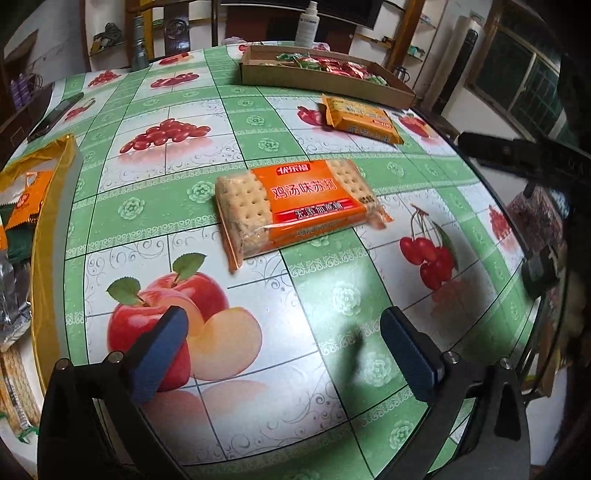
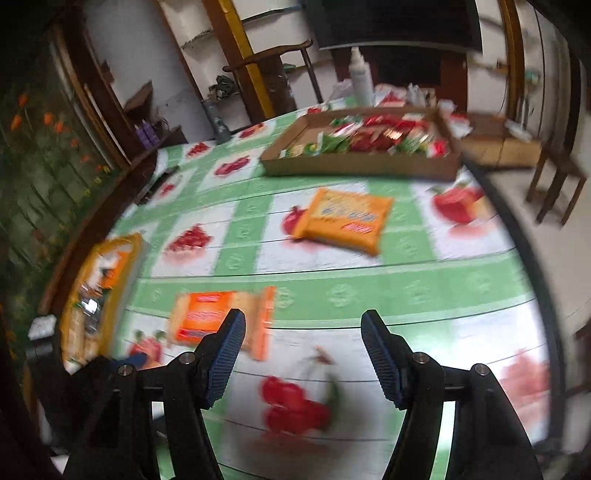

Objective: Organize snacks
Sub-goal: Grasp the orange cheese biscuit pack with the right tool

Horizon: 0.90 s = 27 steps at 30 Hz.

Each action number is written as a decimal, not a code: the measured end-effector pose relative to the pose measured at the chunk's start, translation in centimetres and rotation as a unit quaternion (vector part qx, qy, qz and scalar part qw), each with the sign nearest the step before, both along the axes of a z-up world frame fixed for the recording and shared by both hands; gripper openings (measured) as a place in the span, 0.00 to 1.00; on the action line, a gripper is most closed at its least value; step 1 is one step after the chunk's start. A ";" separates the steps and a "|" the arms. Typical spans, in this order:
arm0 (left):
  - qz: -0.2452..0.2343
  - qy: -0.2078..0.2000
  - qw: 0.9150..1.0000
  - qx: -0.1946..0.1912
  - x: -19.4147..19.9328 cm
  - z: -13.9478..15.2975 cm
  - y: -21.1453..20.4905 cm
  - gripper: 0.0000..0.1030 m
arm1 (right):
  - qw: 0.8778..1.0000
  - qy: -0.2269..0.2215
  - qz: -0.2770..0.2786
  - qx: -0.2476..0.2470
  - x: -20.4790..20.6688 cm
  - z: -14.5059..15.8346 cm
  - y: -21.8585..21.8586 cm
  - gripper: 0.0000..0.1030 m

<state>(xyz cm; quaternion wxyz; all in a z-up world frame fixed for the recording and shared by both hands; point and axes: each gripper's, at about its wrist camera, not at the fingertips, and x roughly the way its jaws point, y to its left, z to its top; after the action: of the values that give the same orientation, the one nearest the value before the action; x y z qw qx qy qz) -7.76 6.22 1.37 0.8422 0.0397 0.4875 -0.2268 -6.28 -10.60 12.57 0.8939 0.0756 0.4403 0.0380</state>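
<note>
An orange soda-cracker pack [image 1: 301, 205] lies flat on the fruit-print tablecloth, just ahead of my left gripper [image 1: 282, 343], which is open and empty. A second, yellow-orange cracker pack [image 1: 362, 118] lies farther back, near a cardboard tray [image 1: 295, 79] of small red and green snack packets. In the blurred right wrist view, my right gripper [image 2: 301, 343] is open and empty above the table; the cracker pack [image 2: 221, 319] lies behind its left finger, the yellow-orange pack [image 2: 345, 219] ahead, the tray [image 2: 362, 166] beyond.
A gold-rimmed tray [image 1: 55, 206] holding more snack packs sits at the left table edge; it also shows in the right wrist view [image 2: 127, 258]. A white spray bottle [image 1: 308, 26] stands behind the cardboard tray. A dark flat object [image 1: 55, 116] lies at the far left. Chairs surround the table.
</note>
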 end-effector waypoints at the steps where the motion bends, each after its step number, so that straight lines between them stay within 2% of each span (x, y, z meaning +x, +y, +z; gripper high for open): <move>1: -0.001 -0.001 1.000 0.002 0.0 0.0 -0.1 1.00 | 1.000 0.002 -0.004 -0.009 0.0 0.1 -0.3 0.66; 4: -0.001 0.000 1.000 -0.001 0.0 0.0 0.0 1.00 | 1.000 0.013 -0.014 -0.010 1.1 -0.2 -1.0 0.66; 8: -0.001 -0.001 1.000 -0.002 0.0 0.0 0.0 1.00 | 1.000 0.019 0.000 -0.007 3.1 -0.4 -1.0 0.65; 13: 0.000 -0.001 1.000 -0.006 0.0 0.0 0.1 1.00 | 0.999 0.008 -0.005 0.049 7.7 0.1 -2.7 0.66; 17: 0.004 0.003 0.999 -0.037 0.2 0.2 1.0 1.00 | 0.997 0.001 -0.012 0.074 12.0 0.2 -3.5 0.76; 21: 0.006 0.006 0.998 -0.058 0.3 0.2 1.5 1.00 | 0.999 0.018 0.000 0.052 16.0 -0.9 -2.2 0.76; 25: 0.008 0.009 0.997 -0.078 0.3 0.3 2.0 1.00 | 0.998 0.048 0.011 -0.032 19.4 -3.3 -0.7 0.77; 27: 0.009 0.010 0.996 -0.089 0.4 0.3 2.2 1.00 | 0.997 0.073 0.007 -0.026 20.1 -4.6 -1.2 0.77</move>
<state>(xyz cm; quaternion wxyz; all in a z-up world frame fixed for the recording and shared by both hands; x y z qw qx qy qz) -7.39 8.47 1.69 0.8395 -0.0419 0.4743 -0.2619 13.87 -11.79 7.93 0.8607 0.0520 0.5057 0.0278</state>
